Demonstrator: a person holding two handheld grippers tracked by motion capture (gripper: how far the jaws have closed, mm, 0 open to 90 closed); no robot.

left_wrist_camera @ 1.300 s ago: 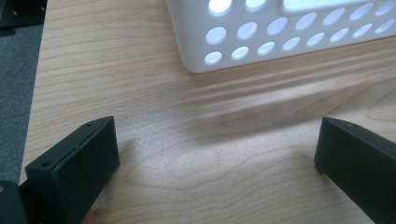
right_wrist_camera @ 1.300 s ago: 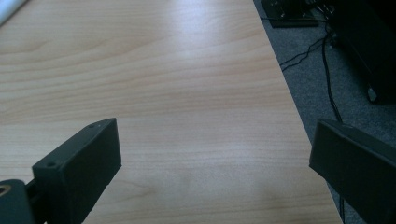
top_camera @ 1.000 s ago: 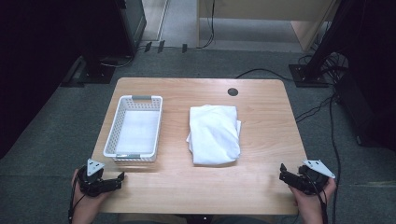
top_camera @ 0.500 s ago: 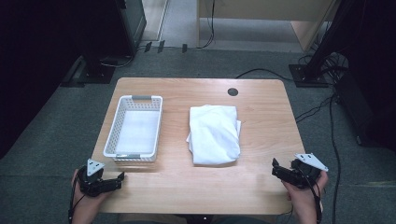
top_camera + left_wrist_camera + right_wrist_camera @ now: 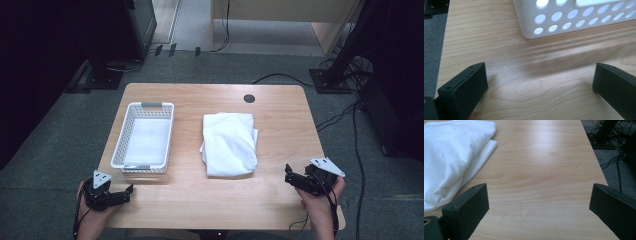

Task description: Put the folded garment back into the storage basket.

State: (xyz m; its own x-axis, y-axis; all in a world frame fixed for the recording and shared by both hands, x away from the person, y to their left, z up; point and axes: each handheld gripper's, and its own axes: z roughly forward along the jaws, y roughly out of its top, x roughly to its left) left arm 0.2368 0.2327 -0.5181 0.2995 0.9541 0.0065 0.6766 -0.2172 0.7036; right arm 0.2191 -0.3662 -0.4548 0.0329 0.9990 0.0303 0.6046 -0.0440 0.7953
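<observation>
At the lower right of the high view, the right gripper point(image 5: 289, 176) rested over the near corner of the wooden table point(image 5: 280, 210), its jaws spread wide with nothing between them. Near it, toward the centre of the frame, lay a folded white cloth point(image 5: 229, 143), flat on the tabletop and apart from the jaws; in the right gripper view the cloth filled the upper left, with only bare wood between the two black jaws. At the lower left of the high view, the left gripper point(image 5: 126, 192) sat just below a white perforated basket point(image 5: 123, 145), jaws likewise spread and holding nothing. Left of the cloth, the basket stood well apart from it. No brand, label or writing could be read on any of these things.
</observation>
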